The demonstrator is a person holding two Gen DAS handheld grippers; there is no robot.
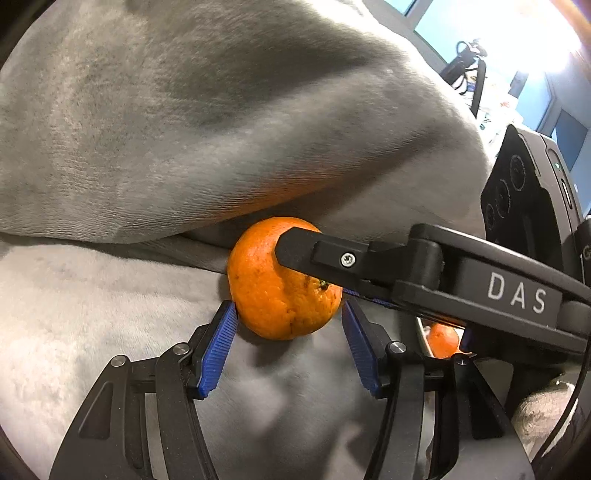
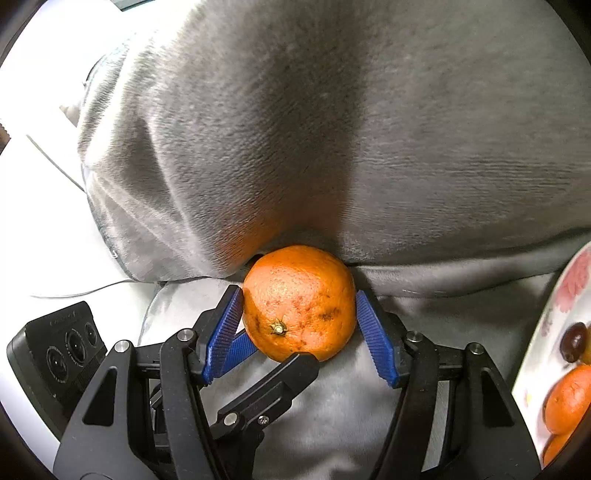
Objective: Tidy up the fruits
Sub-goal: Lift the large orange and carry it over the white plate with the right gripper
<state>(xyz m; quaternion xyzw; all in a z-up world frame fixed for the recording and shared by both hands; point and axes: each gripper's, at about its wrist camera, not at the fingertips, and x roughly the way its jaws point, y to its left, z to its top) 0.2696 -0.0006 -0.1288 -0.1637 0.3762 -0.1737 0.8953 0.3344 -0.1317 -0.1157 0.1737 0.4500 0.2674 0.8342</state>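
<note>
A big grey plush cushion (image 1: 207,122) fills the far side, its nap brushed in light and dark streaks, bulging over a paler grey plush cover (image 1: 85,317) spread beneath it. Far right, past the cushion, a bright window (image 1: 491,33) glares, with dark cables (image 1: 469,62) in front of it. On the left, a thin grey cord (image 2: 55,164) trails over a white surface (image 2: 33,229).

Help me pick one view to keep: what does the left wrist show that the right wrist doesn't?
Left wrist only: a bright window, and DAS lettering on the right gripper. Right wrist only: a dark round fruit on a floral plate. Both: the orange gripped by the left gripper and right gripper, against a grey plush cushion.
</note>
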